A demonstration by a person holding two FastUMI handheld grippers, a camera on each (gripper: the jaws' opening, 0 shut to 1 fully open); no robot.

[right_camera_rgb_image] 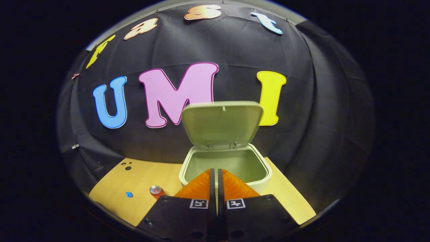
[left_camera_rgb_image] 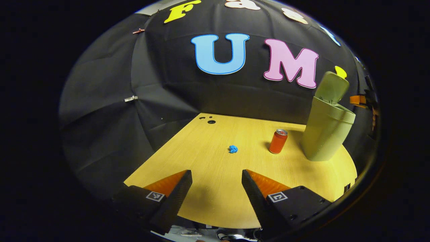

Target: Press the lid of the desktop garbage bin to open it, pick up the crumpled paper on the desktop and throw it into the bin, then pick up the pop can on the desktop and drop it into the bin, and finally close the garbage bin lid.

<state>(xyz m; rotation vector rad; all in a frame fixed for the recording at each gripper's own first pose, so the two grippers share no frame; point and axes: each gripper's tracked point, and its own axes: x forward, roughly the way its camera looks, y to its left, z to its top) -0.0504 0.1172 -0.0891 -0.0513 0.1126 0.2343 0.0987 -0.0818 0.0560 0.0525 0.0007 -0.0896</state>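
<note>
- Bin [right_camera_rgb_image: 224, 174] lid [right_camera_rgb_image: 221, 122] is up and stands near vertical, so the step in hand looks like grabbing the crumpled paper [left_camera_rgb_image: 233, 149].
- Left gripper [left_camera_rgb_image: 216, 183]: jaws wide apart, nothing between them, hovering over the near edge of the surface [left_camera_rgb_image: 215, 198]. The paper lies straight ahead of it, mid-surface and apart from everything else.
- Right gripper [right_camera_rgb_image: 215, 179]: jaws together, empty, parked just in front of the bin's open mouth.
- I'd take the paper with the left: go straight in, drop low, centre the ball between the jaws and close gently; it's small and light, so a skewed approach would likely just push it away.
- Can [left_camera_rgb_image: 278, 141] stands upright between paper and bin, near the bin. Carry the paper above it, or it may tip.
- Hard to tell: bin floor hidden behind the front rim and right jaws; paper is a tiny speck in the right gripper view [right_camera_rgb_image: 129, 194]; can is partly cut off there by the gripper body.
</note>
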